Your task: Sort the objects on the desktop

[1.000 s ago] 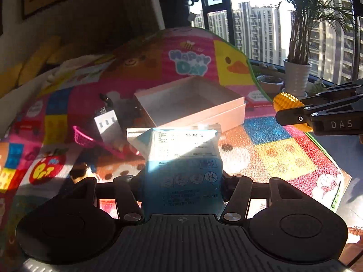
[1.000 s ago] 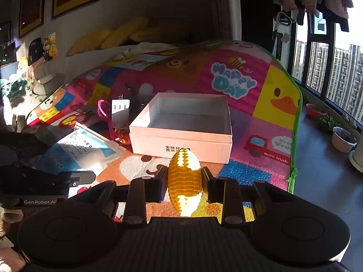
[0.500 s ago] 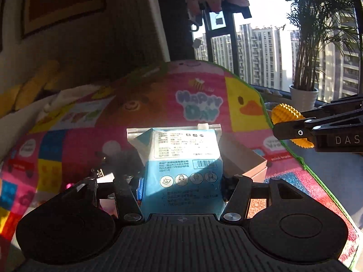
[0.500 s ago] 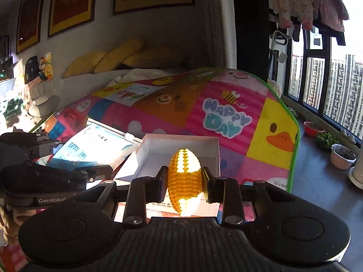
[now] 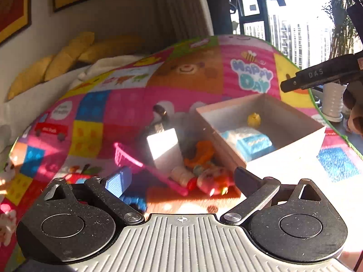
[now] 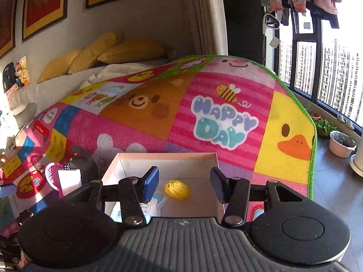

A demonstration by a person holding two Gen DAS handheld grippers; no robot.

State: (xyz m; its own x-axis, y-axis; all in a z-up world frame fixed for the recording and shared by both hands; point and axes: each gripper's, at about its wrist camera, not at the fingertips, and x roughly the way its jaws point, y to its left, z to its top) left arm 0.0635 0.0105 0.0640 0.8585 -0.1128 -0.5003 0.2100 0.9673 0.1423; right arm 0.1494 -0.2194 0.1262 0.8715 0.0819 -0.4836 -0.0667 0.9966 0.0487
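Note:
An open white box sits on the colourful play mat. Inside it lie a blue and white packet and a yellow toy corn. My left gripper hangs just in front of the box's left corner, its jaws opening wide with nothing between them. The right gripper reaches in from the upper right. In the right wrist view my right gripper hovers over the box, jaws opening. The corn lies loose on the box floor below them, with the packet beside it.
Left of the box are a pink toy basket, a white block and a heap of small toys. Plant pots stand on the floor by the window at right. Yellow cushions lie beyond the mat.
Both grippers have let go. The packet has left the left jaws and the corn the right jaws, and both now lie in the box. Both pairs of jaws stand wider.

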